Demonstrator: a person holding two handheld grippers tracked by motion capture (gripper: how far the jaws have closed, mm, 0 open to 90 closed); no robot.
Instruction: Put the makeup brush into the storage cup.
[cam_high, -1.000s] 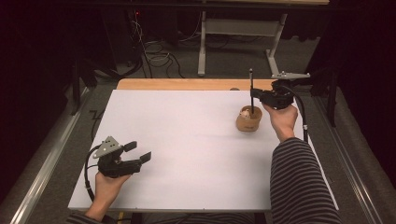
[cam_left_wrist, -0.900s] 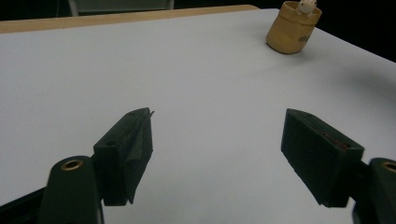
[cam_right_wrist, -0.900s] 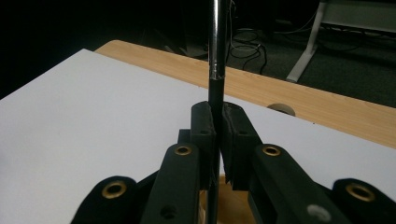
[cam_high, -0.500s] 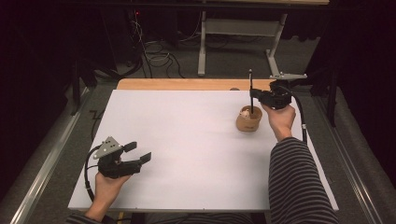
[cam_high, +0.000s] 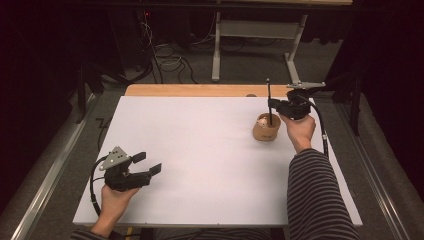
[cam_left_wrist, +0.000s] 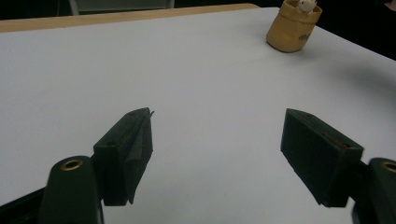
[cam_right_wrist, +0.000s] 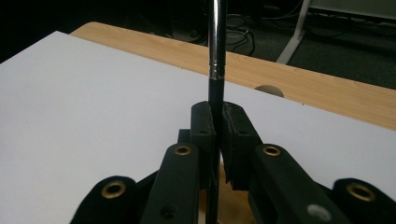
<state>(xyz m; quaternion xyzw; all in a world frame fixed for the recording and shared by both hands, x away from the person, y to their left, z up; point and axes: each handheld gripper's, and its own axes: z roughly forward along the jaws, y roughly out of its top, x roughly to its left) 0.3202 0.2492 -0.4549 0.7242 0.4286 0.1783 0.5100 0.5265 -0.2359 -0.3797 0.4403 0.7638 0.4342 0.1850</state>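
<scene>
High view: up above, looking forward and down at the whole white surface (cam_high: 200, 150). Left gripper view: low, close behind open jaws, facing the far wooden cup (cam_left_wrist: 293, 29). Right gripper view: very close behind shut jaws. Shared: white surface, cup.

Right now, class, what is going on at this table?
A person sits at a white table with a two-jaw gripper in each hand. The right gripper is clamped on a thin dark rod held upright, its lower end inside a small wooden cup near the table's far right side. Something pale sits in the cup, too small to identify. The left gripper rests near the front left with its jaws open and nothing between them.
</scene>
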